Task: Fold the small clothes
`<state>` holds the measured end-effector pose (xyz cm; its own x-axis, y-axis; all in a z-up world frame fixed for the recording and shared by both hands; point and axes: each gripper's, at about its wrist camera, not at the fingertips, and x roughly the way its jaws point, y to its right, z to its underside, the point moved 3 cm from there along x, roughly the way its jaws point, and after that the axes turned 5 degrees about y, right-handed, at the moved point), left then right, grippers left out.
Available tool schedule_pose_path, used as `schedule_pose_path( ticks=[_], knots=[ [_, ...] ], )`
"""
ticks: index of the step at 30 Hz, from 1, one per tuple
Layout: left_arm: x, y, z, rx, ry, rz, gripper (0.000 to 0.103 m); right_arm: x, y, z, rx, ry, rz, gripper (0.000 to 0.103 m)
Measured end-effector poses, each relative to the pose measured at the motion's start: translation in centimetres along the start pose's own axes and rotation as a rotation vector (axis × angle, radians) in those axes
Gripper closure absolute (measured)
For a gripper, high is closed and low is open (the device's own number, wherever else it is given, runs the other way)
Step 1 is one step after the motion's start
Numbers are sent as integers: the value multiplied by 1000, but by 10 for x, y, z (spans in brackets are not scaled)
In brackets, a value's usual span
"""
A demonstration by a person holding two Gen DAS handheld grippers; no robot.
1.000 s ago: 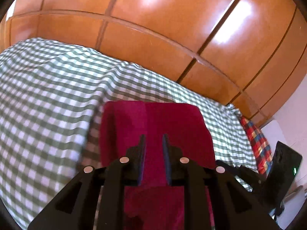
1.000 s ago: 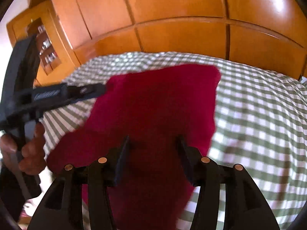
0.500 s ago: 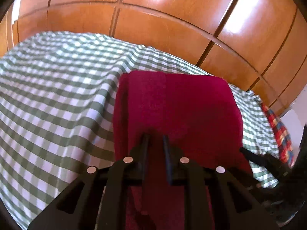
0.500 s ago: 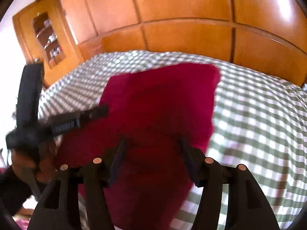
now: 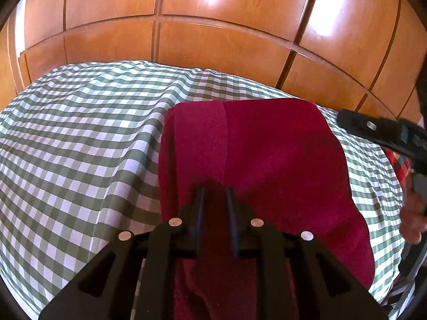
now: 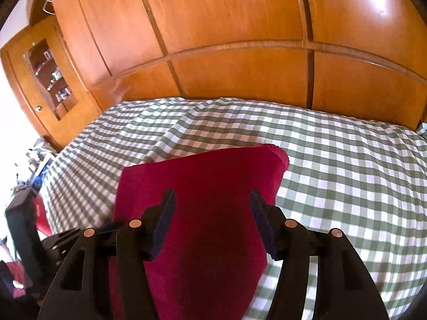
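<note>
Red cloth lies partly folded on the bed; left gripper pinches it, right gripper open, folds remaining.

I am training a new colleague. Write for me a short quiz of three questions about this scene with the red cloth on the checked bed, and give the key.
1. True or false: the left gripper is shut on a bunched fold of the red cloth.
2. Multiple choice: how do the jaws of the right gripper stand? A) shut on the cloth, B) open above the cloth, C) shut on nothing.
3. Fill in: the cloth lies on a green and white ______ bed cover.

Key
1. True. Cloth is pinched between its narrow jaws.
2. B. The jaws have just been opening, and the pads press on nothing.
3. Checked.
</note>
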<state>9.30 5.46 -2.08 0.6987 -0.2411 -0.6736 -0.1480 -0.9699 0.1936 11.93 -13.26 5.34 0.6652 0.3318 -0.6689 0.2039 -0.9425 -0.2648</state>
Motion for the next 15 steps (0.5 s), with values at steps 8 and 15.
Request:
schedule_pose_path(
  ticks=[8, 15],
  knots=[
    [4, -1, 2, 3, 2, 13, 87, 55, 11, 8, 31, -111, 52, 46],
    [8, -3, 7, -5, 17, 19, 87, 75, 12, 23, 20, -146, 67, 44]
  ],
)
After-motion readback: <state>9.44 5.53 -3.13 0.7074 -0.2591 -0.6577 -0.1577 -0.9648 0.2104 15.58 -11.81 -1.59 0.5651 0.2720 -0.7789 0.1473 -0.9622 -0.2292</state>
